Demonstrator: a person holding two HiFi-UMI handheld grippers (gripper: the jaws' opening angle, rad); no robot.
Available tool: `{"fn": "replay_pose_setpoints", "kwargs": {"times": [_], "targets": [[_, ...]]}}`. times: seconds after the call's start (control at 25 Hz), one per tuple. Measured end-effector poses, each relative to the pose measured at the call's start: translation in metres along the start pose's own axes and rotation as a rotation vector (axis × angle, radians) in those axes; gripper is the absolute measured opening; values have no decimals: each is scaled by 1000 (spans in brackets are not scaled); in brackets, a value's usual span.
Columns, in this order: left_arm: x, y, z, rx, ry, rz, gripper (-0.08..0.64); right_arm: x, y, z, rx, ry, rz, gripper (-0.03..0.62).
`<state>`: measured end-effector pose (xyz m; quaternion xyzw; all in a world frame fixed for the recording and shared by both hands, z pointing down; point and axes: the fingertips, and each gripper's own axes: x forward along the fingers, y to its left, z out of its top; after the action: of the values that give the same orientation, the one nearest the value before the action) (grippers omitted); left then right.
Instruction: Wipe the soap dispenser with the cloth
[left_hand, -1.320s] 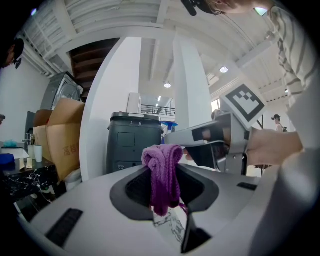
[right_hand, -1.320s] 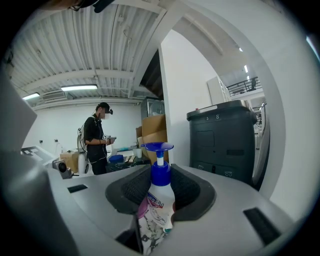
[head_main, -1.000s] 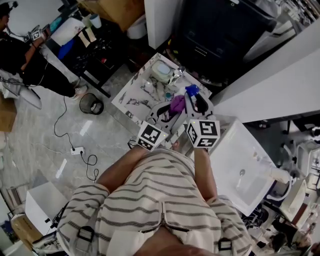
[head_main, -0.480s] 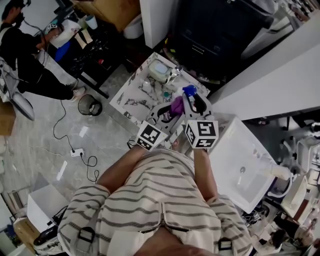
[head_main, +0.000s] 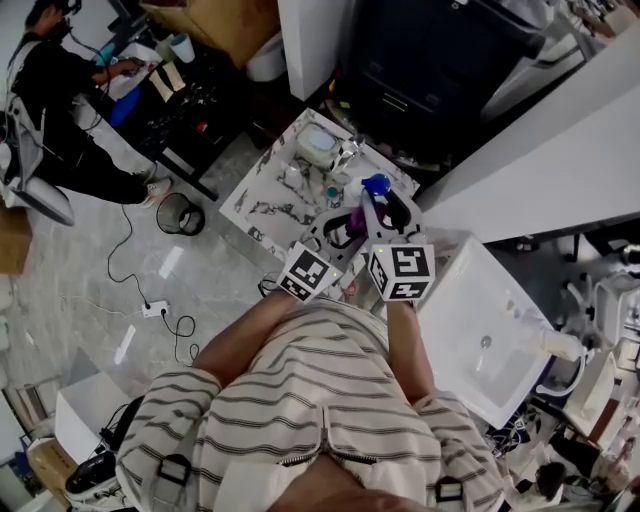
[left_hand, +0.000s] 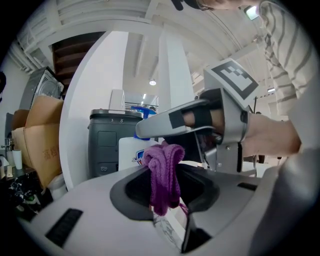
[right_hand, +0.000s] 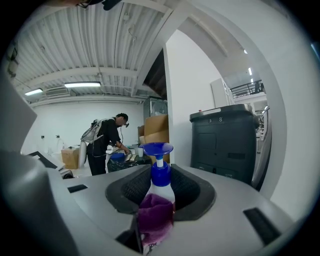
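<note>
Over the bench's (head_main: 262, 196) near edge: right tool (head_main: 388, 206) grips the soap dispenser (right_hand: 161, 186), left tool (head_main: 338, 226) pinches the purple cloth (left_hand: 164, 175). Risk: hard wiping pressure twists the dispenser loose.

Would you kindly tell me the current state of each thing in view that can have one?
soap dispenser: upright, blue pump fitted, standing between the jaws.
cloth: bunched up, lying against the dispenser's lower body.
left gripper: shut on the cloth.
right gripper: shut on the soap dispenser.
</note>
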<state>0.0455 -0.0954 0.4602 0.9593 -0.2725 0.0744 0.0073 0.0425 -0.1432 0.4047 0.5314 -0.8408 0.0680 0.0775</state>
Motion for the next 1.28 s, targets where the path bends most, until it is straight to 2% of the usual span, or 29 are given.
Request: {"fn": "replay_pose_setpoints", "kwargs": {"times": [0.36, 0.84, 1.28], "targets": [[6, -3, -13, 7, 37, -21, 120, -4, 0, 5, 16, -17, 2, 132], [9, -4, -26, -33, 65, -32, 120, -14, -4, 16, 41, -41, -2, 132], [-2, 4, -25, -36, 63, 14, 120, -17, -10, 14, 60, -48, -2, 132]]}}
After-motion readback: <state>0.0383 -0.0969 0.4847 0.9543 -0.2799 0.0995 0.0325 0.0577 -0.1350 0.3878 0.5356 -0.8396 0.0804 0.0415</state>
